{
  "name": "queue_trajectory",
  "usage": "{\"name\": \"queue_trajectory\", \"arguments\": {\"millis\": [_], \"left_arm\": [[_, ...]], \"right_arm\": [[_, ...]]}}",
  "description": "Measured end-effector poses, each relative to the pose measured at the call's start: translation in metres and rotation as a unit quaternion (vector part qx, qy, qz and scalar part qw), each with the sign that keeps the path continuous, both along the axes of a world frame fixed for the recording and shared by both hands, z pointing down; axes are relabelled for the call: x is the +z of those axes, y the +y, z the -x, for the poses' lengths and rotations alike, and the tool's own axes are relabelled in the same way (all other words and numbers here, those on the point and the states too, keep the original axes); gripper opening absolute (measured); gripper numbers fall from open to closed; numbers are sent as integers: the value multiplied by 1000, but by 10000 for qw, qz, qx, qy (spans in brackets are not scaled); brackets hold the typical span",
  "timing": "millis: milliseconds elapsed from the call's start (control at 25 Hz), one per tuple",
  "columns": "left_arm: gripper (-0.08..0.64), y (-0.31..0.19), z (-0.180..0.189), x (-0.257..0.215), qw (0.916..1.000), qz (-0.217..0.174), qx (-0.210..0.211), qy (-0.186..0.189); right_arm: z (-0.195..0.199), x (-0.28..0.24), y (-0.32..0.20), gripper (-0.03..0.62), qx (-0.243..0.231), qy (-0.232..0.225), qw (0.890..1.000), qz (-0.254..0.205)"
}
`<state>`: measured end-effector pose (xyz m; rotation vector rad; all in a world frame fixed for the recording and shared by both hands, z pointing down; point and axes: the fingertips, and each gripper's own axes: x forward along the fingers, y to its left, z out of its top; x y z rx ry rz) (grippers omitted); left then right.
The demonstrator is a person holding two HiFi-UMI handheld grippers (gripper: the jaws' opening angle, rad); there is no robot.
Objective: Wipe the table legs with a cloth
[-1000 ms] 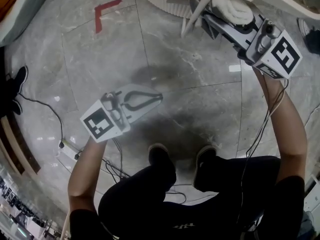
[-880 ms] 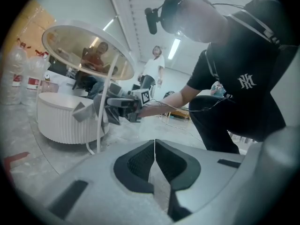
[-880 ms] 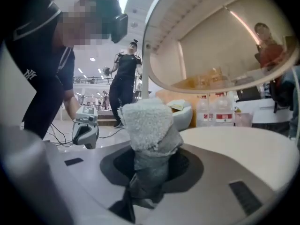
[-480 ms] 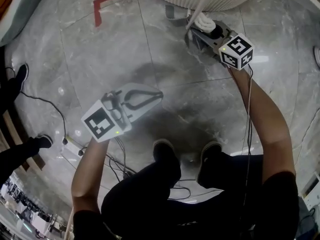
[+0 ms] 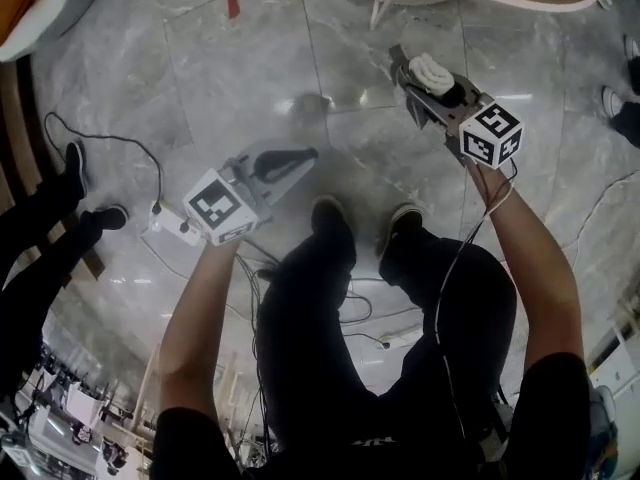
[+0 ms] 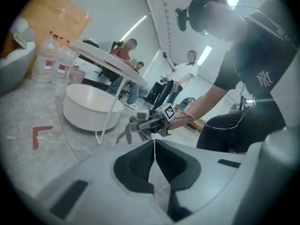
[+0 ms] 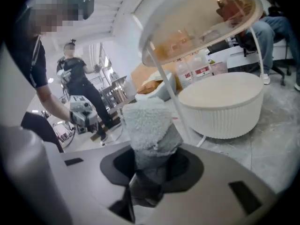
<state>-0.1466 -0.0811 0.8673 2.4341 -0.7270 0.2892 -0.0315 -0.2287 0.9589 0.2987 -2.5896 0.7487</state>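
**Two grippers, one cloth, one table: cloth clamped in the right jaws, short of the leg**

Head view: two grippers are held over the marble floor, one in each hand. The left gripper has its jaws drawn together with nothing in them. The right gripper has its jaws closed on the single white cloth. Ahead of the right jaws stands one table with a thin white table leg, apart from the cloth. Two shoes show between the grippers.

Left gripper view: the left gripper has its jaws pressed flat together, with nothing between them. Just beyond their tips is the right gripper. Farther off, to the left of the jaws, are the table, one leg and one low ribbed white drum under it. Two bottles stand further left.

Right gripper view: the right gripper has its jaws clamped on the fleecy cloth, which stands up out of them. Just behind the cloth rises a slanted leg, though I cannot tell whether they touch. A second leg is to the right.
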Motion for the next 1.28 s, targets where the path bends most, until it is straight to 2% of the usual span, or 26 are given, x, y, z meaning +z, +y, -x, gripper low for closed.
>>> {"name": "queue_trajectory", "arguments": {"millis": [200, 360, 480, 640, 760, 840, 920, 1080, 1200, 1280], "left_arm": [[6, 31, -19, -116, 9981, 581, -217, -7], [6, 49, -47, -236, 9975, 675, -220, -39], [6, 66, -73, -342, 9981, 604, -99, -16], [6, 61, -92, -478, 9994, 41, -355, 26], [6, 58, -112, -557, 9979, -244, -548, 241], [6, 78, -126, -604, 9971, -437, -536, 318], [6, 95, -126, -644, 9952, -684, -628, 293], [6, 120, -115, -689, 9910, -962, -899, 242], [6, 128, -114, -713, 9895, -1220, -750, 177], [6, 129, -113, -728, 9879, -1391, -639, 258]], "right_arm": [[-14, -184, 53, 106, 436, -727, 9956, 397], [-27, -338, 96, 106, 300, -1081, 9927, 440], [-39, -457, 130, 106, 25, -1226, 9920, 316], [-46, -586, 147, 107, -412, -1601, 9861, 142], [-53, -638, 150, 110, -712, -1594, 9846, 98], [-60, -669, 158, 112, -663, -1681, 9835, 111], [-60, -705, 164, 112, -551, -1959, 9790, 72], [-60, -759, 187, 112, -533, -2233, 9732, -119], [-66, -791, 207, 112, -495, -2353, 9703, -254], [-70, -809, 220, 112, -486, -2379, 9692, -406]]}}
